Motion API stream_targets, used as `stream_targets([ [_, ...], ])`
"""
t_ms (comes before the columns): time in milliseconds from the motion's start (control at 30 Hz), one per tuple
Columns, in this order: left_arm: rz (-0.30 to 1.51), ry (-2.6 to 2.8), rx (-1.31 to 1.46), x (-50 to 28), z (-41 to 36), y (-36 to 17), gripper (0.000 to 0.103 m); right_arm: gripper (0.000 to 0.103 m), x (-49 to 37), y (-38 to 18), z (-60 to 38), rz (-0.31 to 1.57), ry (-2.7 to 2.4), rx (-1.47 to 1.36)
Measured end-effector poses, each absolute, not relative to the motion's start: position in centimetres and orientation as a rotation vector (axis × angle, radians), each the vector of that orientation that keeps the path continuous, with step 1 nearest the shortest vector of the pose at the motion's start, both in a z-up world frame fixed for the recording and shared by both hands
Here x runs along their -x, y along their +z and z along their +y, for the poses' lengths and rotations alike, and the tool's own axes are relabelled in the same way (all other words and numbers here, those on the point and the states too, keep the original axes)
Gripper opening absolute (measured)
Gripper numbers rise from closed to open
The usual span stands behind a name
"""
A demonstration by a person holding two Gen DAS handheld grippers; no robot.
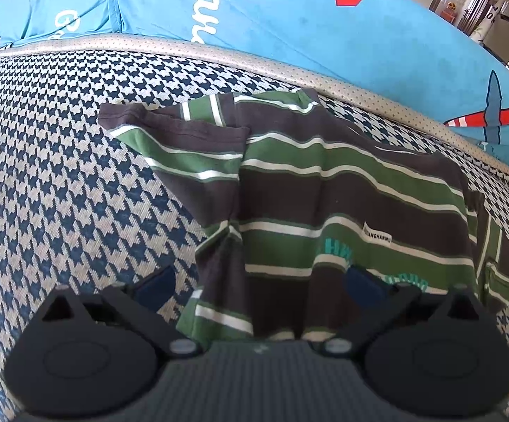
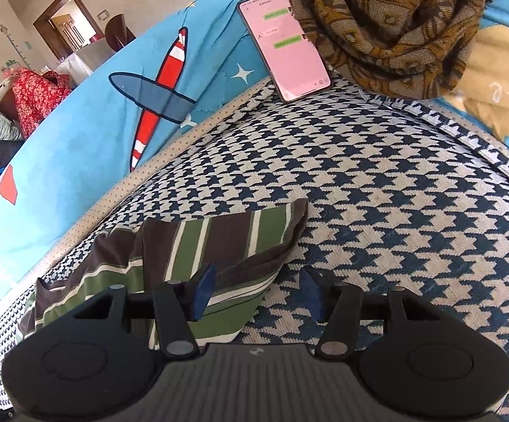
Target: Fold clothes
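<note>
- The striped shirt (image 1: pixel 324 190) lies partly folded on the houndstooth cover (image 1: pixel 61 176).
- The left gripper (image 1: pixel 258 281) is spread wide above it.
- The right gripper (image 2: pixel 258 293) is spread too, pinching nothing.

1. The right tool (image 2: pixel 258 292) fills the bottom of the frame, its blue pads (image 2: pixel 203 290) apart with nothing pinched between them.
2. A striped shirt (image 2: pixel 198 242) in green, brown and white lies at lower left on the houndstooth cover (image 2: pixel 377 183); the left pad sits over its edge.
3. A phone (image 2: pixel 284 40) with a pink lit screen leans at upper centre.
4. A brown patterned scarf (image 2: pixel 388 21) is heaped at upper right, just beside the phone.
5. A blue aeroplane-print sheet (image 2: pixel 89 123) runs along the left.
</note>
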State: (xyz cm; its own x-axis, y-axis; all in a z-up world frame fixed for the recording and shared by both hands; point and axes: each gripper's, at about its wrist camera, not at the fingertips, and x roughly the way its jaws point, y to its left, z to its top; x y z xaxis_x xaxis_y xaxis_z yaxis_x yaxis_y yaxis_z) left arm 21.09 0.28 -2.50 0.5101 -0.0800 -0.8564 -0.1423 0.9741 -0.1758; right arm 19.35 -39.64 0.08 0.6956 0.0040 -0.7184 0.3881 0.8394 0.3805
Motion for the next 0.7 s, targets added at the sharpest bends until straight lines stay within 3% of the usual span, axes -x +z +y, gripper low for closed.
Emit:
stream_targets([
  [100,1.042,0.045,0.232,-21.1,0.3,-2.6,0.103,0.052,-19.8,0.0,-38.4,0.765,-0.222,-0.504],
  [233,1.056,0.055,0.237,-21.3,0.4,-2.9,0.103,0.023,-20.4,-0.3,-36.8,0.748,-0.226,-0.412],
  [267,1.058,0.057,0.237,-21.3,0.5,-3.0,0.103,0.008,-20.5,-0.3,-36.4,0.740,-0.237,-0.377],
  [533,1.072,0.090,0.247,-21.6,1.3,-3.2,0.103,0.006,-17.8,2.4,-37.5,0.607,-0.410,-0.297],
  [700,1.068,0.097,0.267,-22.0,2.5,-2.9,0.103,0.006,-18.2,1.2,-39.5,0.689,-0.426,-0.329],
])
